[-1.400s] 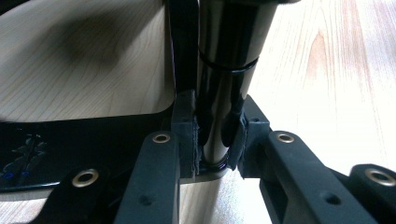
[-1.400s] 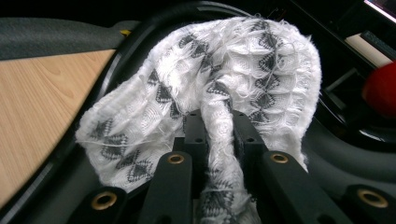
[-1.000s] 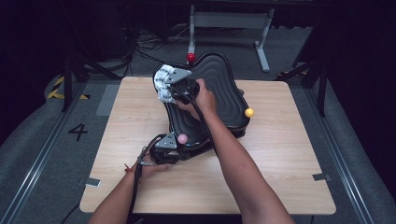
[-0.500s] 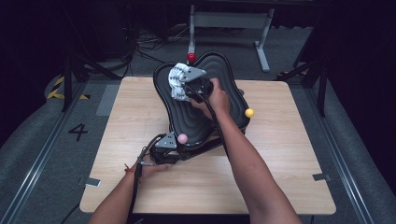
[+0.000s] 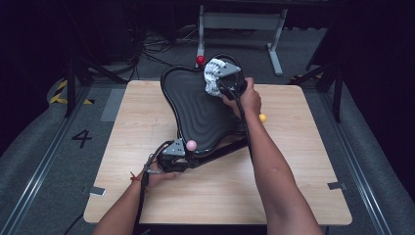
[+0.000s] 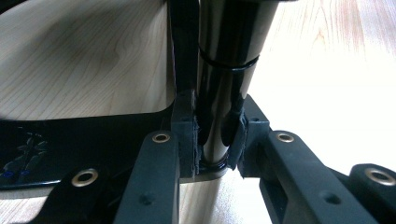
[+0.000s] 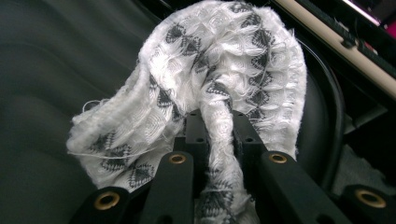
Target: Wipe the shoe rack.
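Note:
A black ridged tray (image 5: 195,110) stands tilted on a black frame on the wooden table (image 5: 147,196). My right gripper (image 5: 213,84) is at the tray's far right rim, shut on a white cloth with a black pattern (image 5: 211,73). In the right gripper view the cloth (image 7: 219,60) bunches over the gripper (image 7: 215,122) and lies against the tray (image 7: 46,70). My left gripper (image 5: 172,152) is at the frame's near end. It is shut on a glossy black post (image 6: 224,70), with both pads of the gripper (image 6: 215,135) pressed on it.
A pink ball (image 5: 191,145) sits on the frame near the left gripper. A red ball (image 5: 200,59) sits at the far end and a yellow one (image 5: 263,118) to the right. A metal stand (image 5: 240,22) is on the floor beyond the table.
My right hand has slid the cloth to the right along the far part of the tray. The left hand and the frame have kept still.

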